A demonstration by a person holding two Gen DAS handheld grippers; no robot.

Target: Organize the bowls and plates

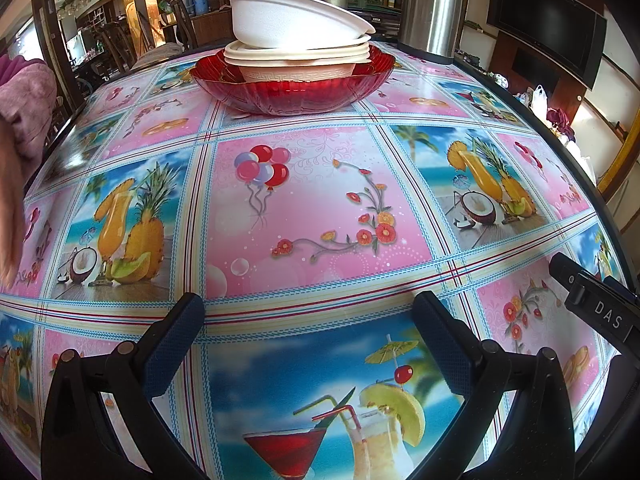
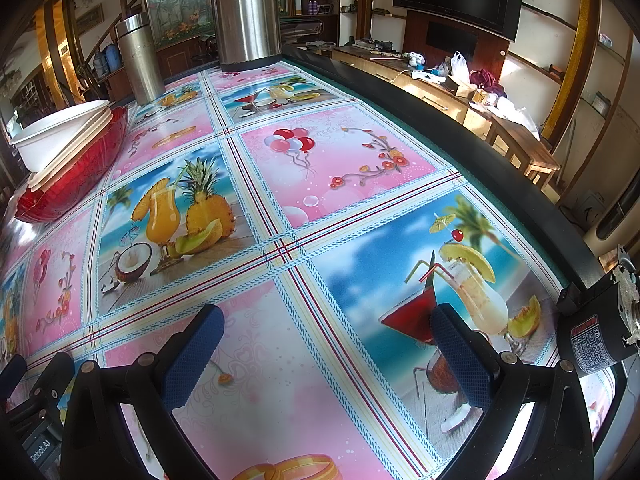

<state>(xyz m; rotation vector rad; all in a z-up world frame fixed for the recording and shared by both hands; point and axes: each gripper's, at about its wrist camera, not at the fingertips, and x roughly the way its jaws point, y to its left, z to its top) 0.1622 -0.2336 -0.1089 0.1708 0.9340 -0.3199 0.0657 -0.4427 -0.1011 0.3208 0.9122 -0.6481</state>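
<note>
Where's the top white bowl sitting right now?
The top white bowl sits tilted on the stacked cream plates inside the red bowl, dead ahead of the left claw; in the right wrist view it is far left.

The left wrist view looks forward from low over the surface [image 1: 320, 216], a table under a glossy cloth printed with fruit, drinks and balloons, and faces straight at a ribbed red glass bowl [image 1: 292, 88] stacked with white bowls, which stands well ahead near the far edge. The left gripper [image 1: 308, 312] fills the bottom of that view. The right wrist view also sits low over the surface [image 2: 280, 208], angled along its right-hand rim, with the right gripper [image 2: 324, 320] at the bottom. Both views share the red bowl [image 2: 68, 184], which lies at the right view's far left, and a tall steel flask [image 1: 434, 8] [image 2: 246, 12].
</note>
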